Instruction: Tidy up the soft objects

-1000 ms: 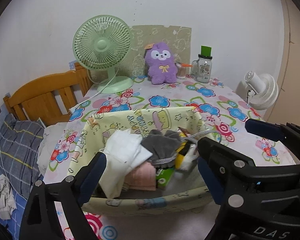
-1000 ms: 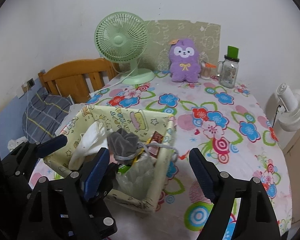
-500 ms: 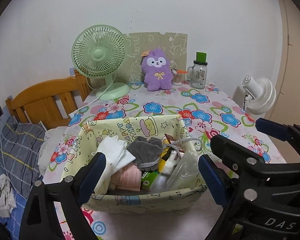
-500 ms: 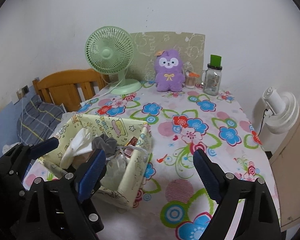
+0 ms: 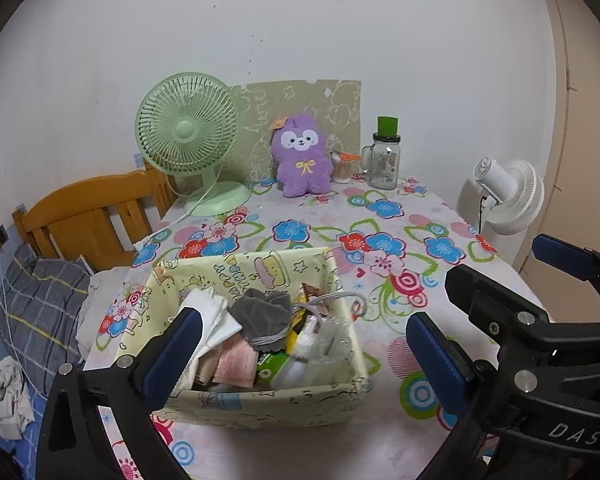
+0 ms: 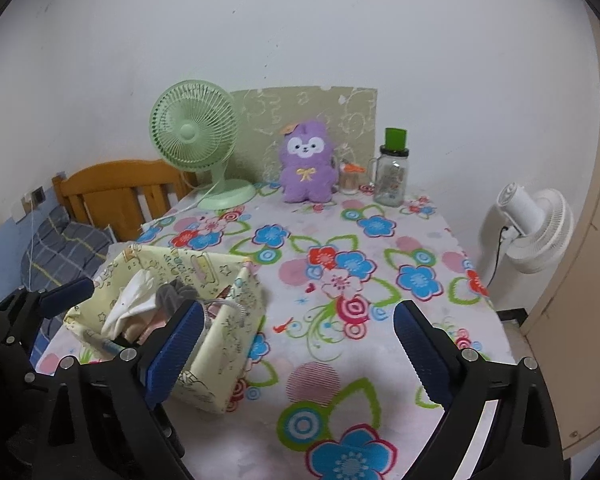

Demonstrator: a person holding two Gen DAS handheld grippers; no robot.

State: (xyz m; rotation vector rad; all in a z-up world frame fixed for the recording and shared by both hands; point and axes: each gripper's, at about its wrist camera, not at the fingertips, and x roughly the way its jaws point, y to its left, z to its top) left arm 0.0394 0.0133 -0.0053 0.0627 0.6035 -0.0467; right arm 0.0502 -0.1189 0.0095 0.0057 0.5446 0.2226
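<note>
Both the left gripper and right gripper, jaws opening wide and empty, have drawn back from the yellow fabric storage bin of soft cloths now just ahead, suggesting that placing is finished.

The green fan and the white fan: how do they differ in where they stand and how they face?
The green fan stands on the flowered table at its far left, beside the purple plush; the white fan stands off the table, beyond its right edge. The green fan's grille faces the camera; the white fan shows its motor housing, its grille turned away to the right. Both are small round-caged fans with a cord showing.
</note>
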